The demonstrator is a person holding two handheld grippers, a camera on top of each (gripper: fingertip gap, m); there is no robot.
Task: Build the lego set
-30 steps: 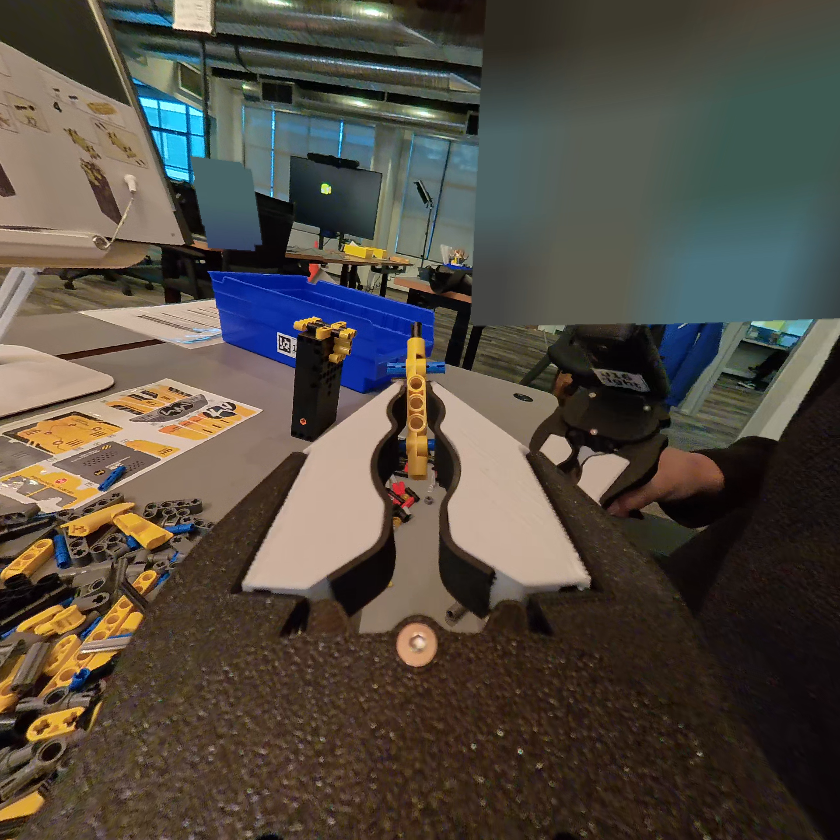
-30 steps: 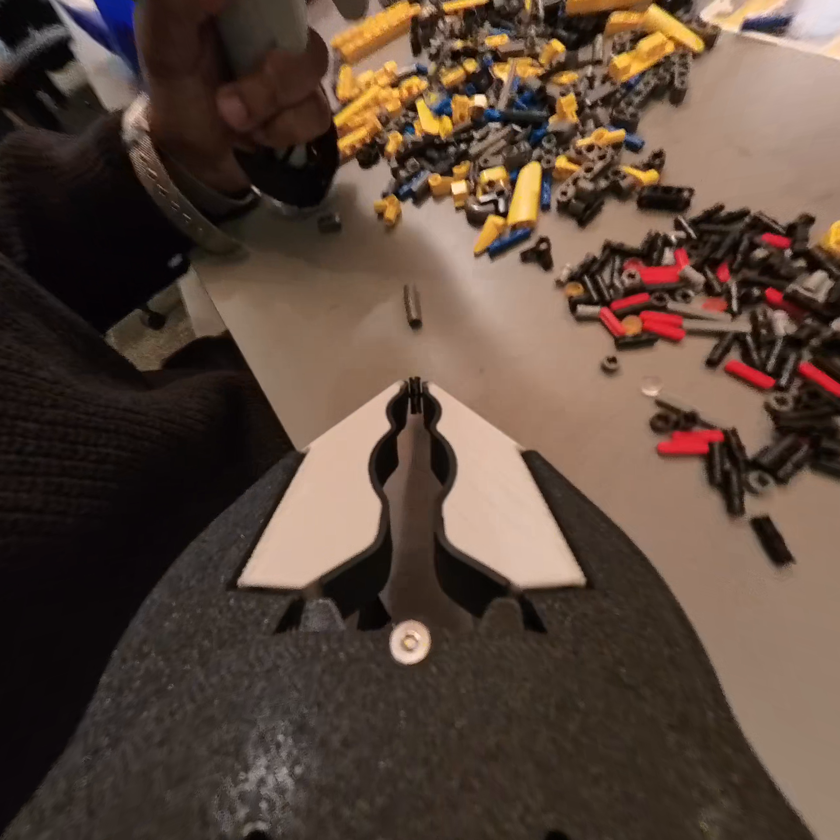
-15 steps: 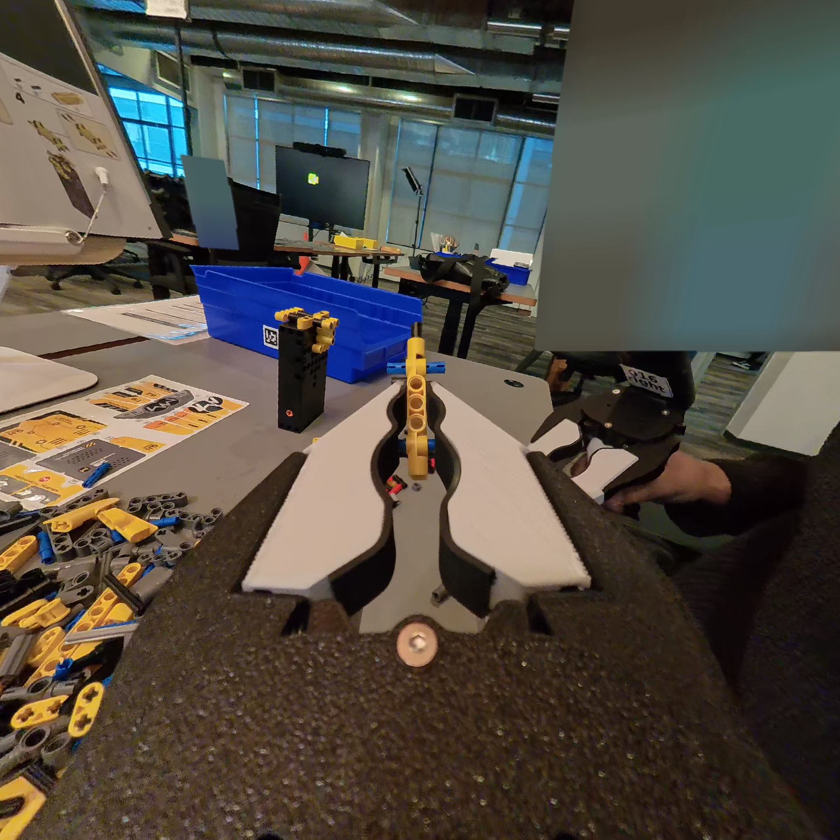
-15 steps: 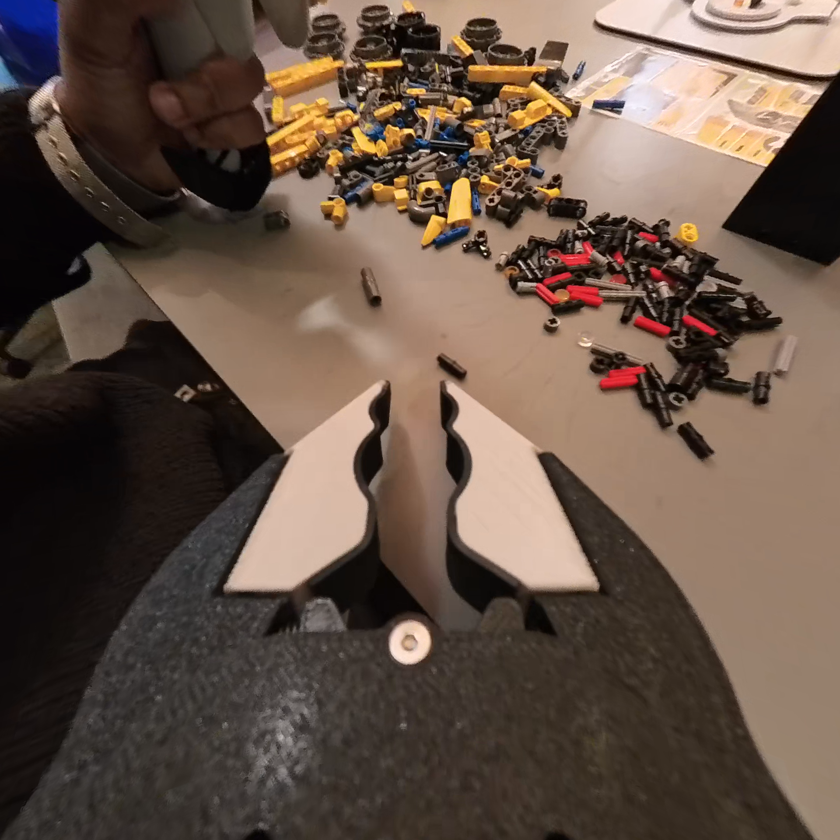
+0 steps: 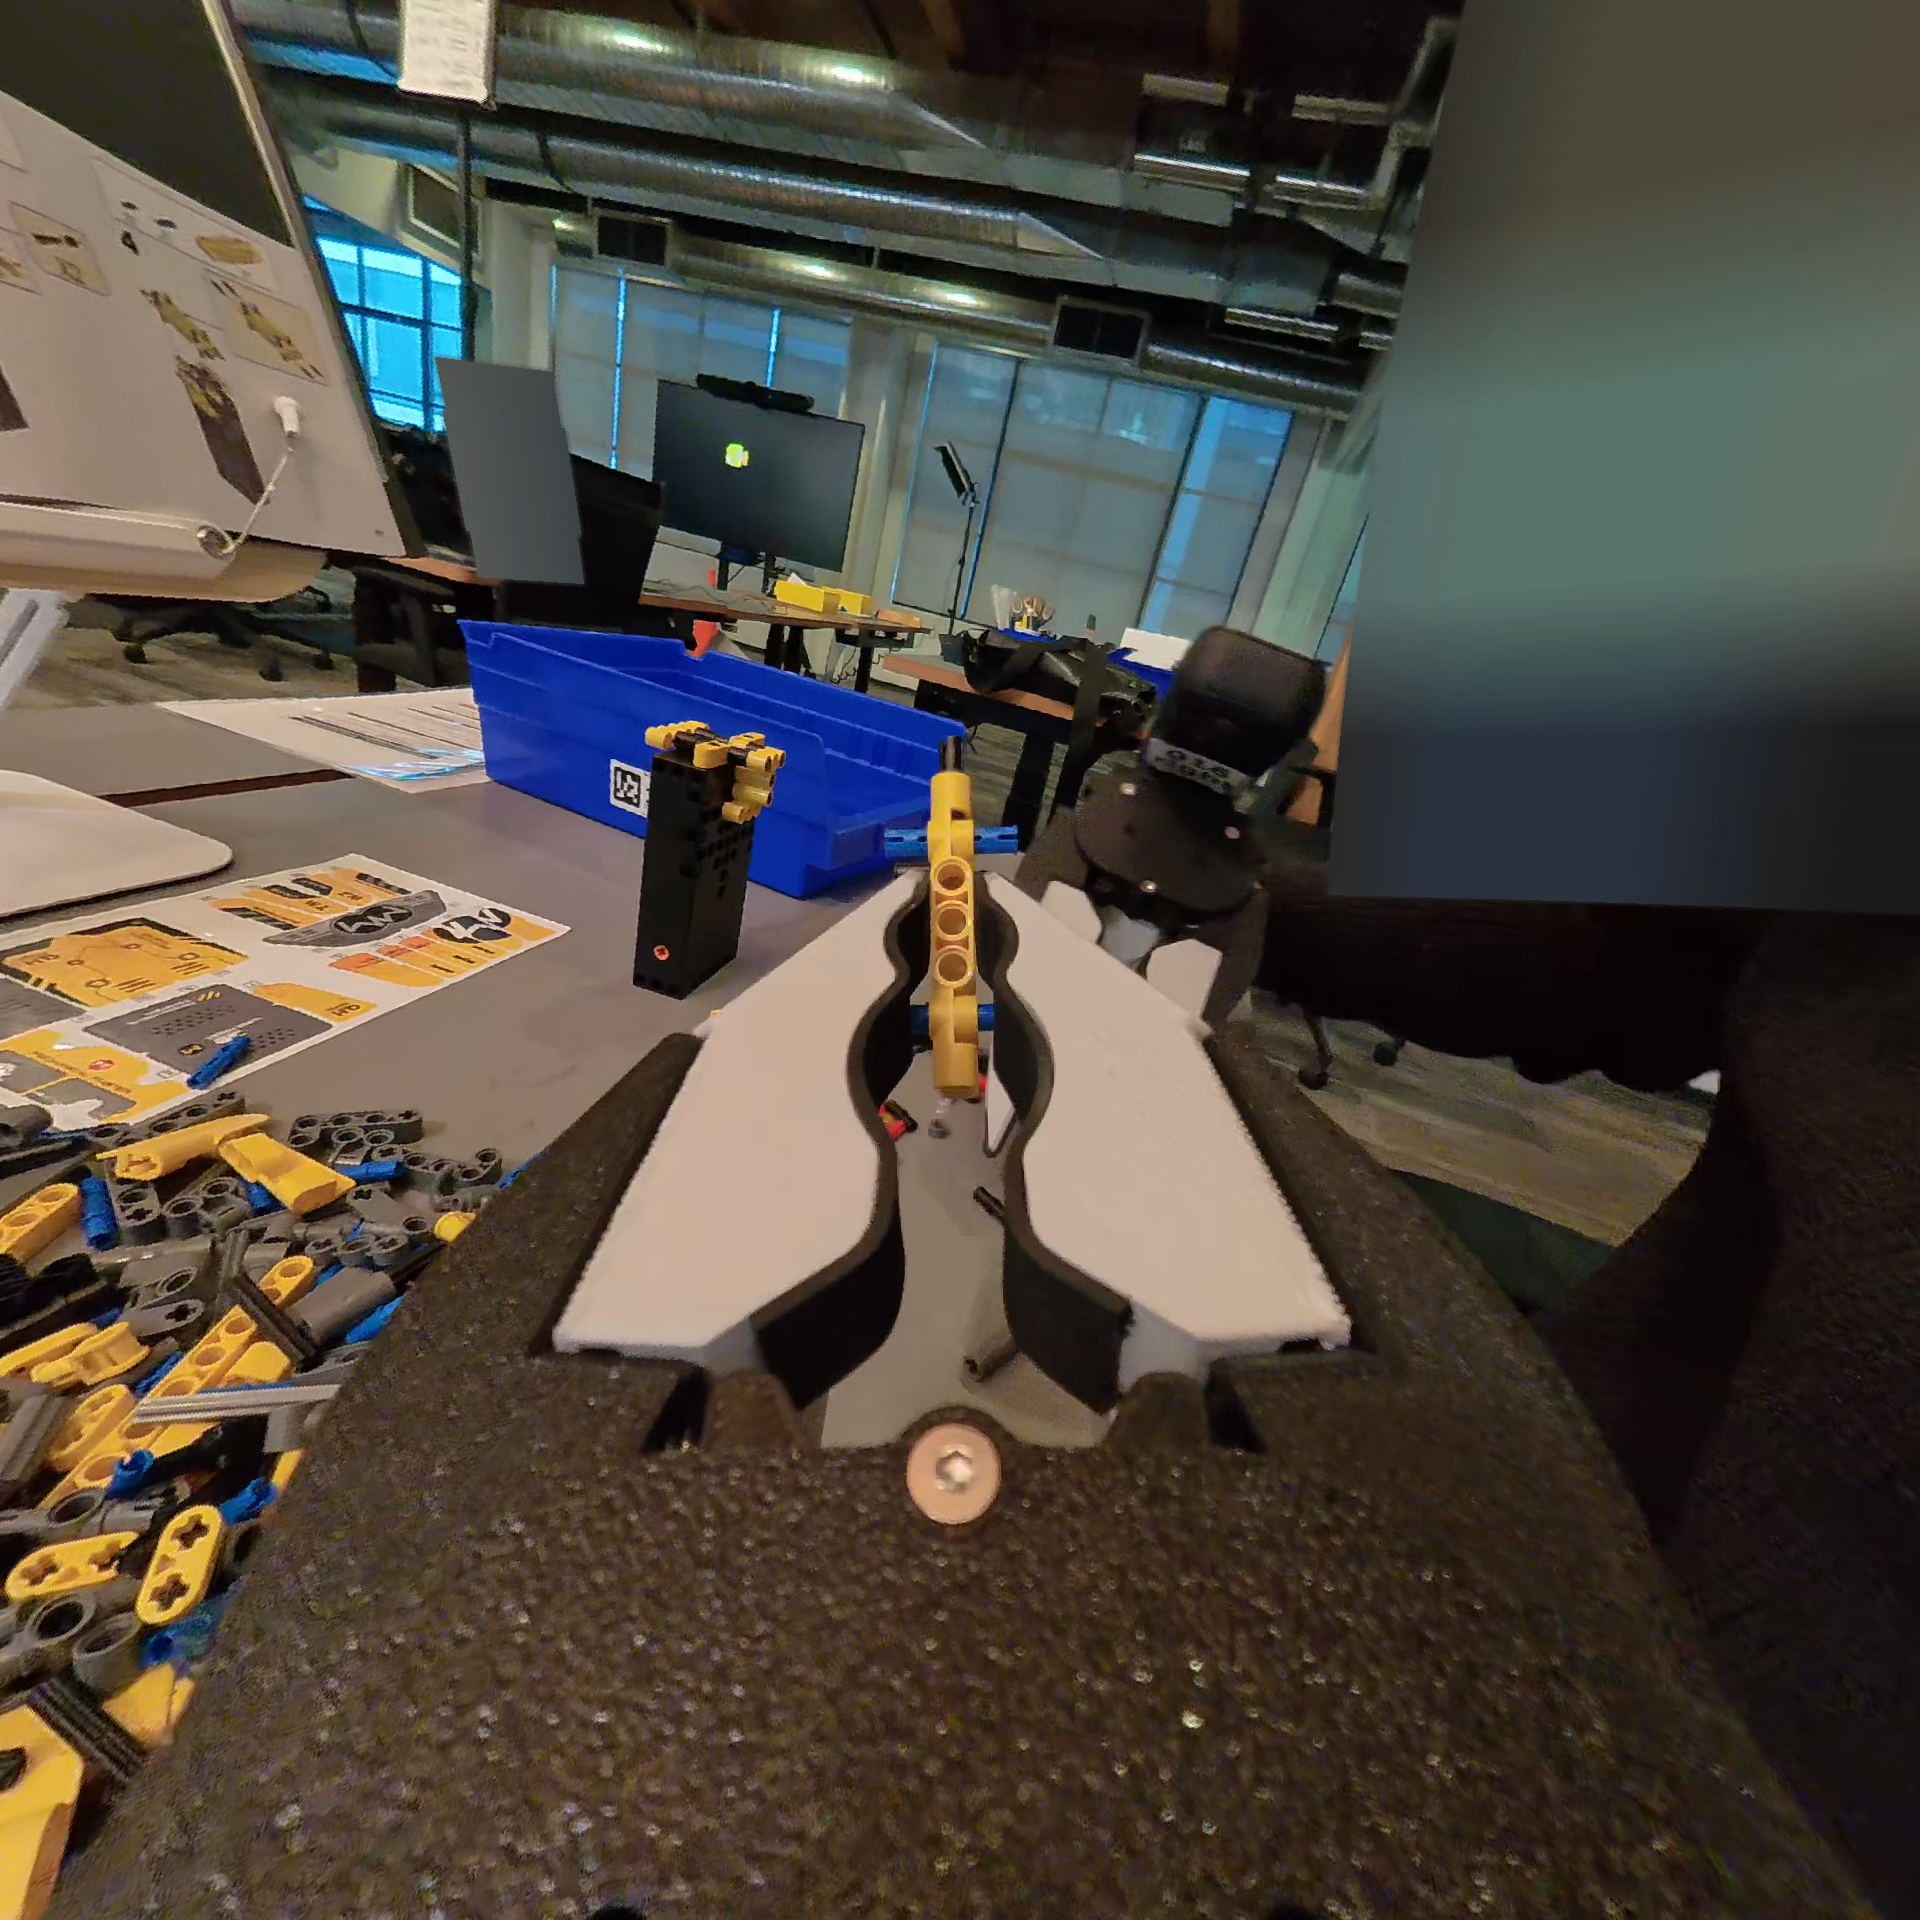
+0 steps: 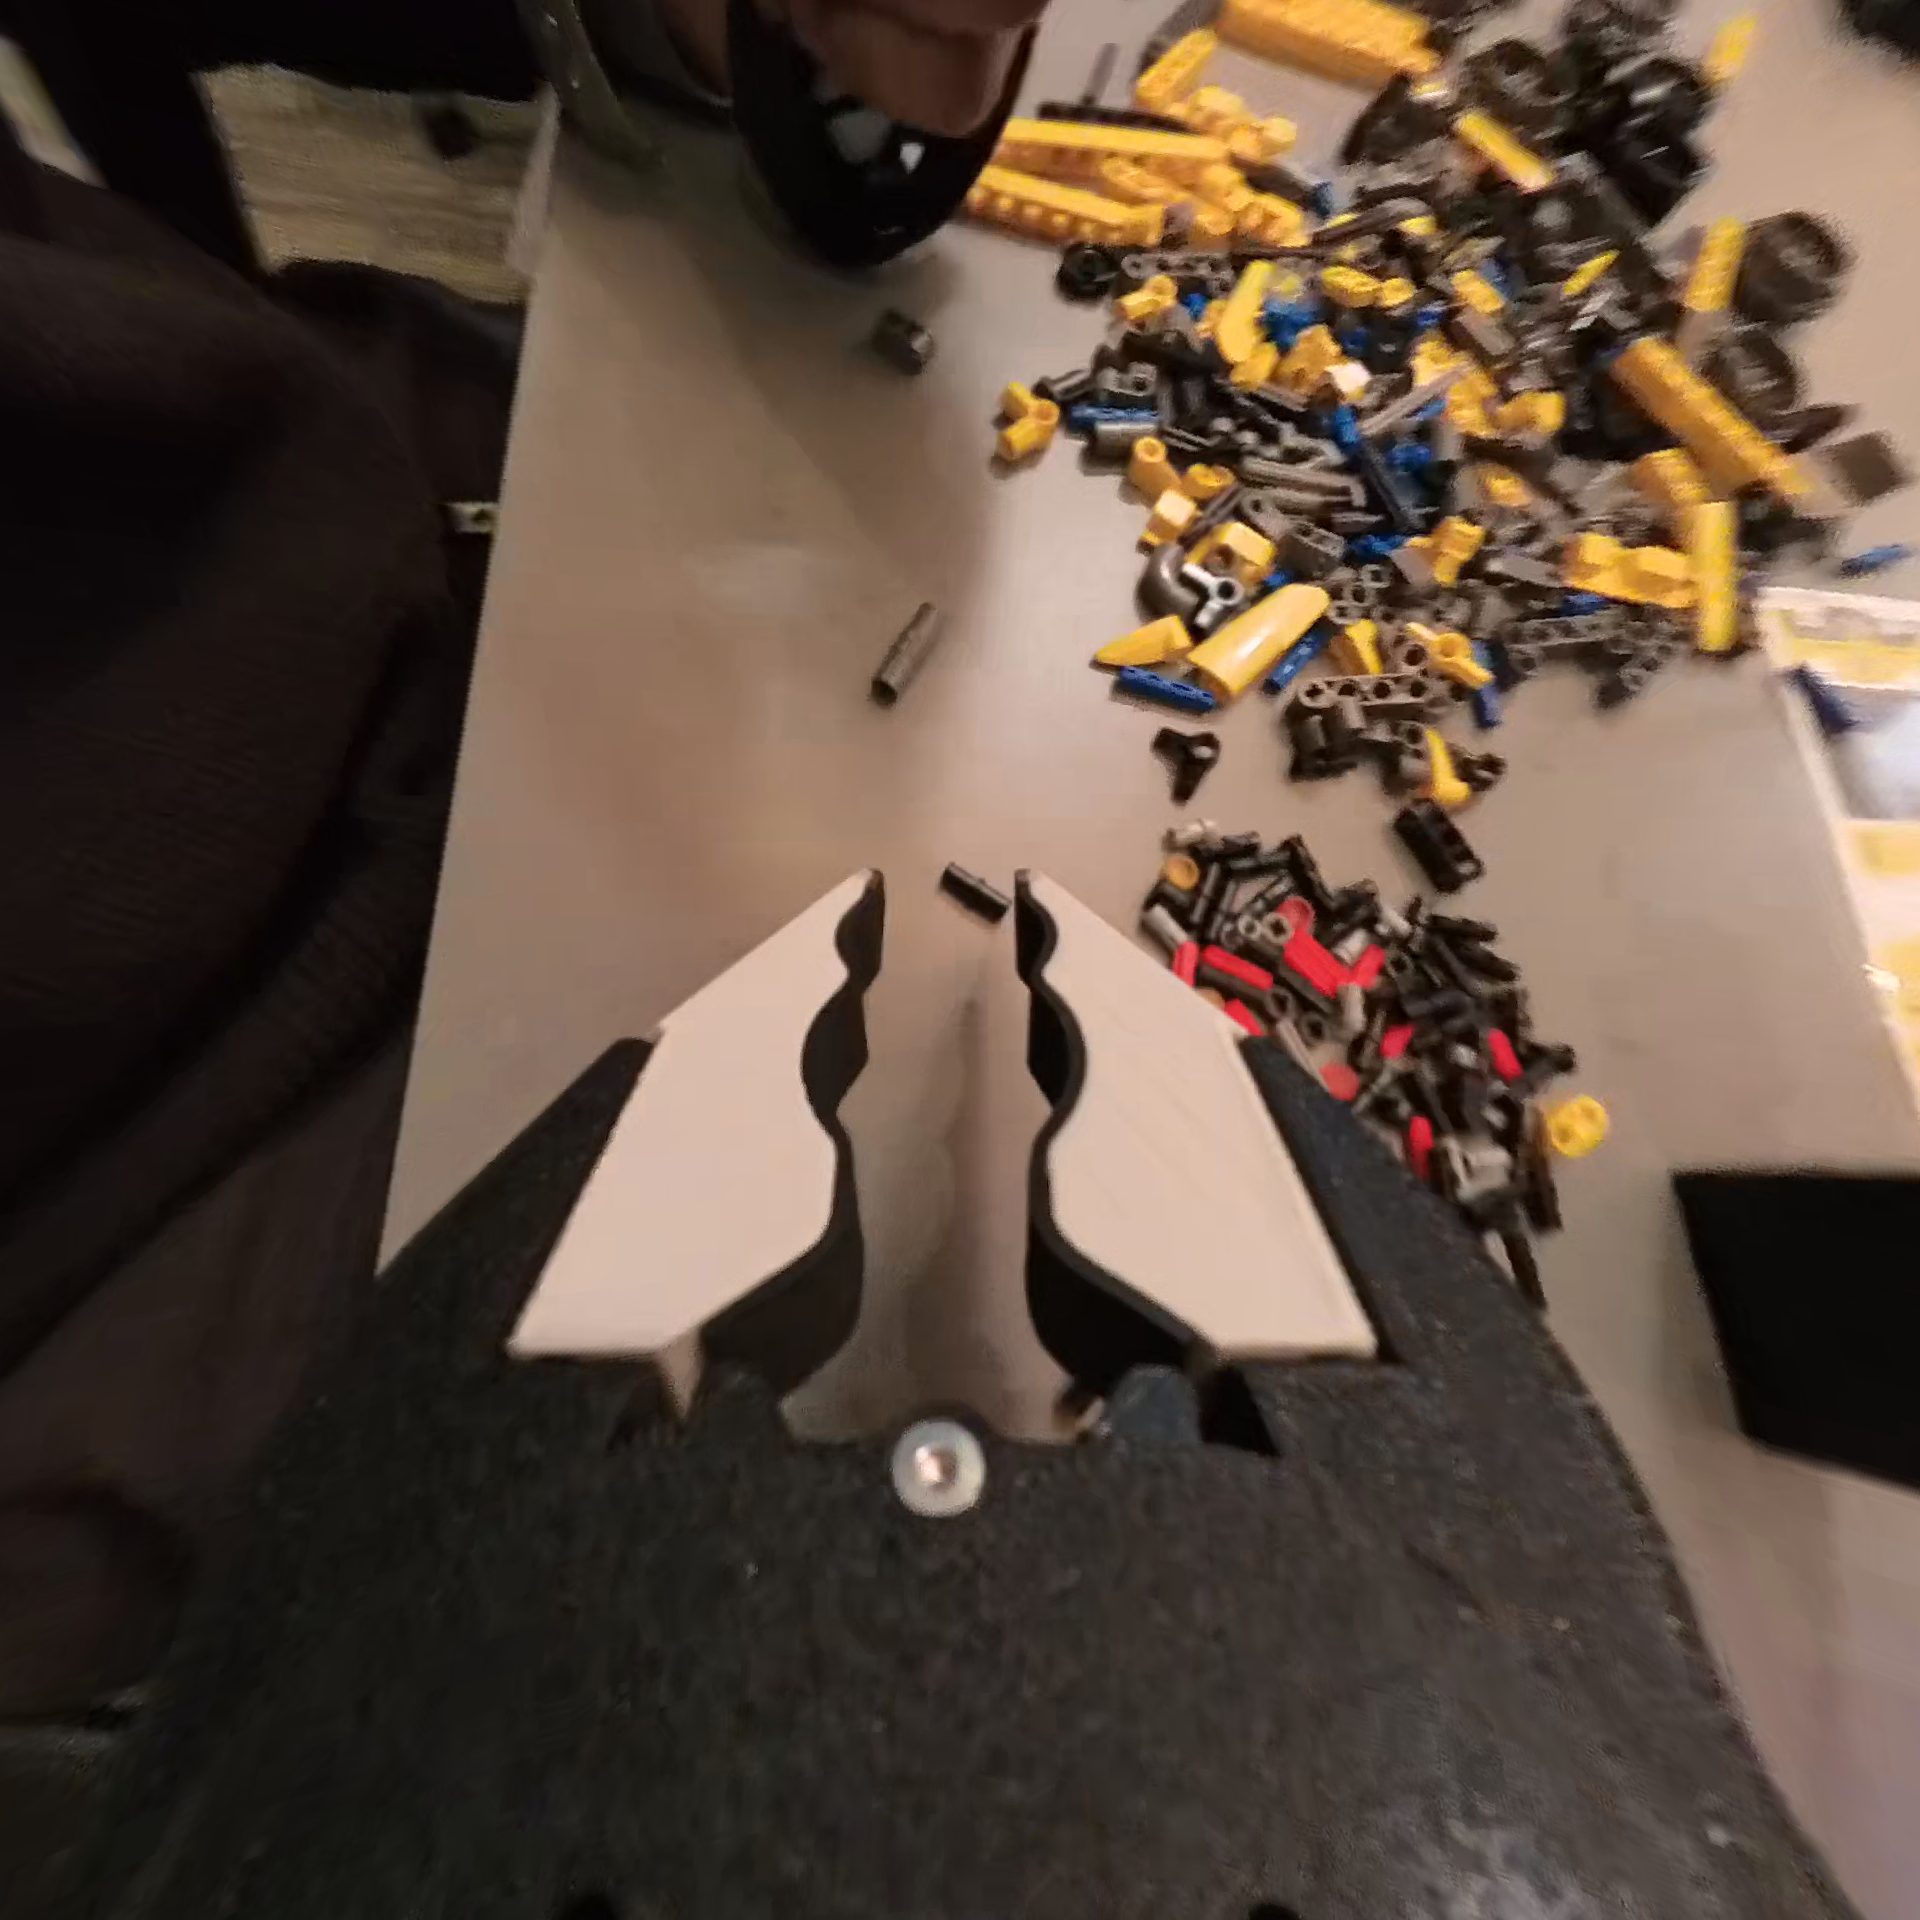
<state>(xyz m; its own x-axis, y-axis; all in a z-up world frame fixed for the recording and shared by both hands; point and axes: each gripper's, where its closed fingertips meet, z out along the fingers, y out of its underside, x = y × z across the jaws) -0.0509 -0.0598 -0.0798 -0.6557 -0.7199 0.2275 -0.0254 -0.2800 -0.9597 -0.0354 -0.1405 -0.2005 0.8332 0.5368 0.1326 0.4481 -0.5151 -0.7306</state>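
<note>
Table (image 6: 727, 499), grey, carries everything: a blue bin (image 5: 665, 717) at the far side, a printed sheet (image 5: 260, 966) flat beside a black block (image 5: 694, 883) standing upright with yellow parts on top, probably stood there to stay reachable. Loose parts are sorted by kind: a mixed yellow, blue and grey pile (image 6: 1455, 436) and, well apart from it, a pile of black and red pins (image 6: 1351, 997), which would make single pieces easier to find. Left gripper (image 5: 954, 904) is raised above the table, fingers closed on a yellow beam (image 5: 951, 935); the beam stands upright between them with blue pins through it, its holes facing the camera. Right gripper (image 6: 948, 883) points down at the table, fingers apart and holding nothing. One black pin (image 6: 975, 891) lies alone on the table just ahead of the gap between its tips, near the pin pile. The right wrist view is blurred.
</note>
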